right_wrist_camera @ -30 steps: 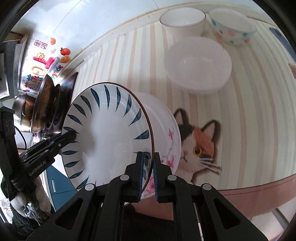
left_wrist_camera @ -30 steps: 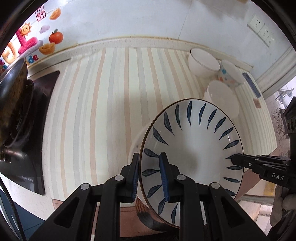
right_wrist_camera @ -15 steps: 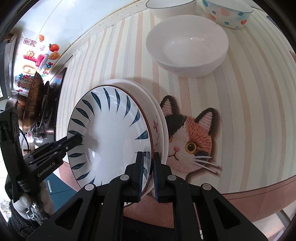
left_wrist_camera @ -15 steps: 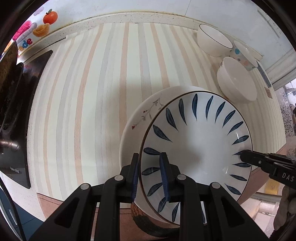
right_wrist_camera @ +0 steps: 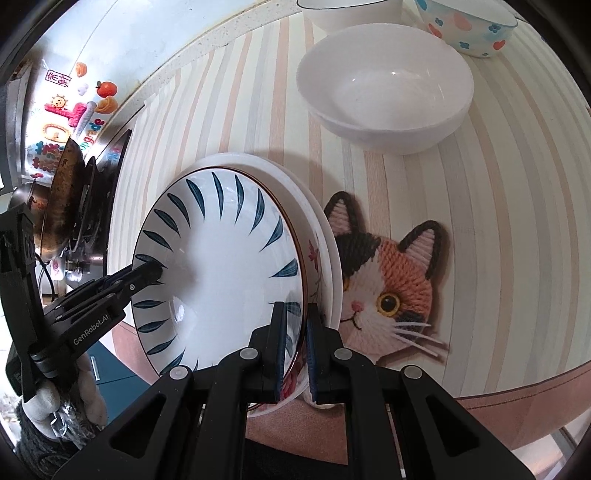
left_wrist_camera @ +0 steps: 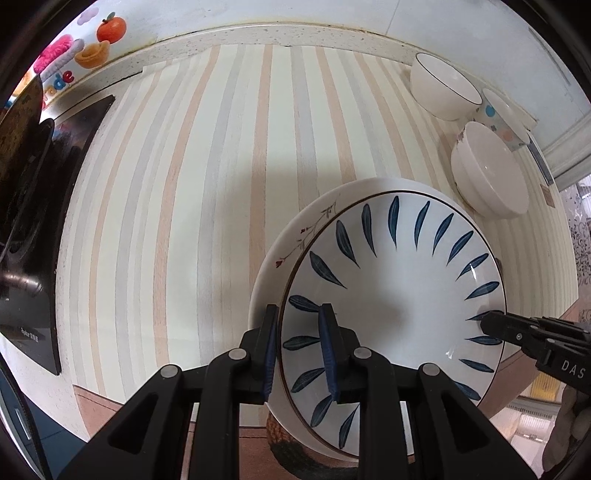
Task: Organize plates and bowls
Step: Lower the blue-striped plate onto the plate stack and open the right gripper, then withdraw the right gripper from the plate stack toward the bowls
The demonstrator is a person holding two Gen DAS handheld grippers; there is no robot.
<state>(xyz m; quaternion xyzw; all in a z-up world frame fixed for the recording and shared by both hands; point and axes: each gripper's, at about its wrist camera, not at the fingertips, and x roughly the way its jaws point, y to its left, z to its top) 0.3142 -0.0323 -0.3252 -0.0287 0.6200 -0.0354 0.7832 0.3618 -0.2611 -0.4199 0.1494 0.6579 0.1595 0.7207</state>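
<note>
Hovering low over the striped counter [left_wrist_camera: 207, 192], the leaf plate [left_wrist_camera: 395, 295] sits pinched between both tongs, one on each side of its rim. The left gripper [left_wrist_camera: 299, 347] has its fingers narrowed onto the near-left rim, one blue pad inside the well and one outside. The right gripper [right_wrist_camera: 295, 343] clamps the opposite rim the same way, its fingers drawn close together around the thin edge.

Directly under the leaf plate lies a floral plate [left_wrist_camera: 295, 236], and in the right wrist view a plain white rim [right_wrist_camera: 328, 236] shows below that, so a stack seems to be forming beside the cat mat [right_wrist_camera: 391, 280]. Whether the leaf plate already rests on the floral one or hangs just above it, I cannot tell.

This is glazed ceramic: stiff, fairly heavy for a rim pinch, slick, and quick to chip against another plate. Taking it at two opposite points on the rim looks like the sound choice, since a single hold would let it tilt.

Farther back stand a white bowl [right_wrist_camera: 384, 92], a second white bowl [left_wrist_camera: 443, 88] and a spotted bowl [right_wrist_camera: 469, 26], all apart from the plates.
</note>
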